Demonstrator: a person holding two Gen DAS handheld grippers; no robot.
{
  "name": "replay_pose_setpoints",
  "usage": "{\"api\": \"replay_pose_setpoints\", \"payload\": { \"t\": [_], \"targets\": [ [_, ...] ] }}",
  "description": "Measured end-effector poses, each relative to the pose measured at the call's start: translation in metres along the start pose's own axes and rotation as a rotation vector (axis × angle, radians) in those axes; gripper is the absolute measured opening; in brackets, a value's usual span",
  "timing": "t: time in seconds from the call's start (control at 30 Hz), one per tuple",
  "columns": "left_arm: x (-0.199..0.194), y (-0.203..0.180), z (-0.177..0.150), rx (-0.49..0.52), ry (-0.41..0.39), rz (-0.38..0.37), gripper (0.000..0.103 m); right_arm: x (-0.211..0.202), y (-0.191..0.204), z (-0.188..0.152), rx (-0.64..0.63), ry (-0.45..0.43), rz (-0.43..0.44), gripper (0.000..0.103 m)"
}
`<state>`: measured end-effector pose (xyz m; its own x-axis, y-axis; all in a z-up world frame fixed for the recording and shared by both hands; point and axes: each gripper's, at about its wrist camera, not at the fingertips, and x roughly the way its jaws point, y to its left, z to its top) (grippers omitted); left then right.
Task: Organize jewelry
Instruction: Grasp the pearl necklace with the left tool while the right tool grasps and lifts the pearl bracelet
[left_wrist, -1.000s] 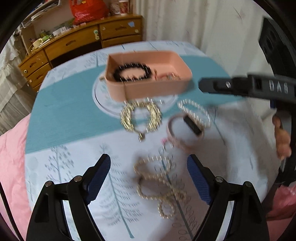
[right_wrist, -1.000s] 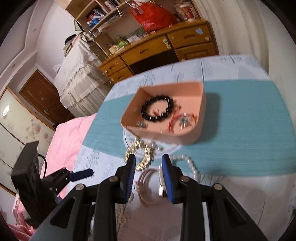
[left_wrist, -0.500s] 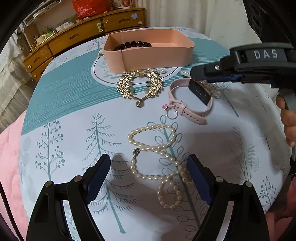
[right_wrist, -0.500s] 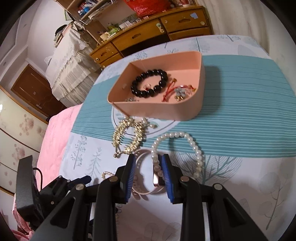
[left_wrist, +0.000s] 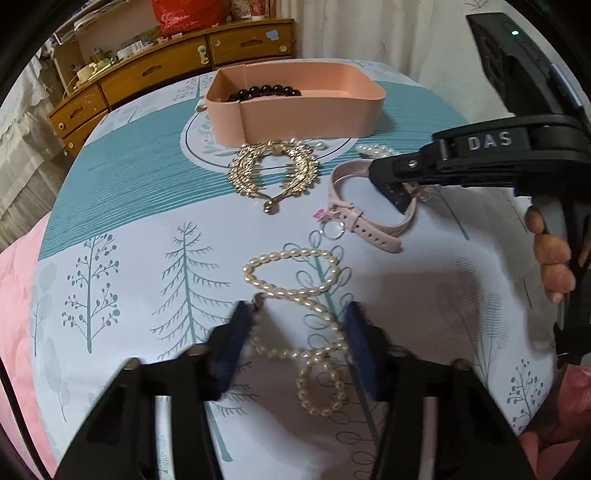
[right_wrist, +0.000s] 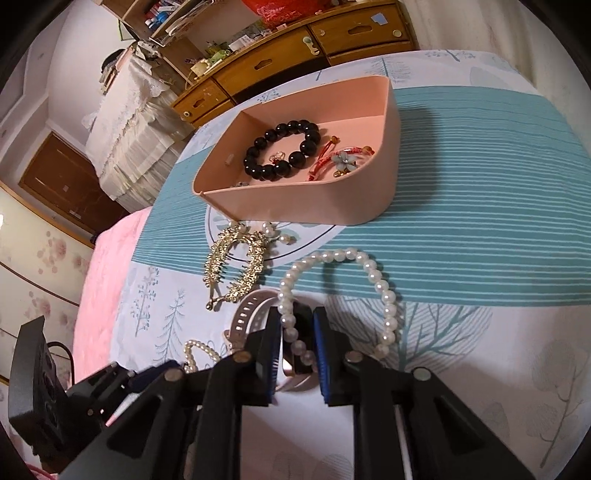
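Below, spread over a tree-printed cloth (left_wrist: 122, 236) on the bench: a looped rope of glossy oval pearls (left_wrist: 295, 291), a spiky gold leaf necklace (left_wrist: 273, 170), a smooth pink watch strap (left_wrist: 369, 225), a round-bead pearl bracelet (right_wrist: 354, 273). At twelve o'clock, a matte peach tray (left_wrist: 295, 114) with black beads. Left tool (left_wrist: 295, 343) closing around the pearl rope, pads not yet pressing. Right tool (right_wrist: 295, 354) closing, bracelet beads and watch between its blue pads.
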<state>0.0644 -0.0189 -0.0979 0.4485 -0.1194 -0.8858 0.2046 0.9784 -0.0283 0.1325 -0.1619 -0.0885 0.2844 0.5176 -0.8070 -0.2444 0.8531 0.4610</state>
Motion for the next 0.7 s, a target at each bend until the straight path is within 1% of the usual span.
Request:
{"api": "replay_pose_setpoints", "payload": {
  "t": [0.03, 0.07, 0.1, 0.17, 0.27, 0.37, 0.47, 0.7],
  "targets": [
    [-0.001, -0.001, 0.0, -0.004, -0.003, -0.001, 0.027, 0.0, -0.001, 0.0, -0.001, -0.004, 0.004, 0.015],
    [-0.002, 0.0, -0.001, -0.009, -0.003, -0.002, 0.013, 0.0, -0.001, 0.0, -0.003, -0.006, 0.004, 0.014],
    [-0.002, 0.001, 0.0, -0.023, 0.001, -0.004, 0.009, -0.001, -0.001, 0.0, -0.003, -0.008, 0.004, 0.014],
    [-0.004, 0.008, 0.0, -0.075, 0.015, -0.034, 0.008, -0.003, 0.0, 0.0, -0.001, -0.017, 0.001, 0.012],
    [-0.004, 0.014, 0.001, -0.109, 0.037, -0.062, 0.007, -0.004, 0.0, 0.0, 0.0, -0.021, 0.0, 0.011],
    [-0.004, 0.017, 0.001, -0.119, 0.047, -0.075, 0.007, -0.007, -0.001, 0.001, 0.004, -0.025, 0.009, 0.01],
    [-0.006, 0.018, 0.002, -0.127, 0.049, -0.08, 0.004, -0.01, -0.001, 0.002, 0.011, -0.031, 0.021, 0.01],
    [-0.012, 0.024, 0.001, -0.136, 0.048, -0.082, 0.004, -0.011, -0.005, 0.002, 0.04, -0.03, 0.045, 0.011]
  ]
}}
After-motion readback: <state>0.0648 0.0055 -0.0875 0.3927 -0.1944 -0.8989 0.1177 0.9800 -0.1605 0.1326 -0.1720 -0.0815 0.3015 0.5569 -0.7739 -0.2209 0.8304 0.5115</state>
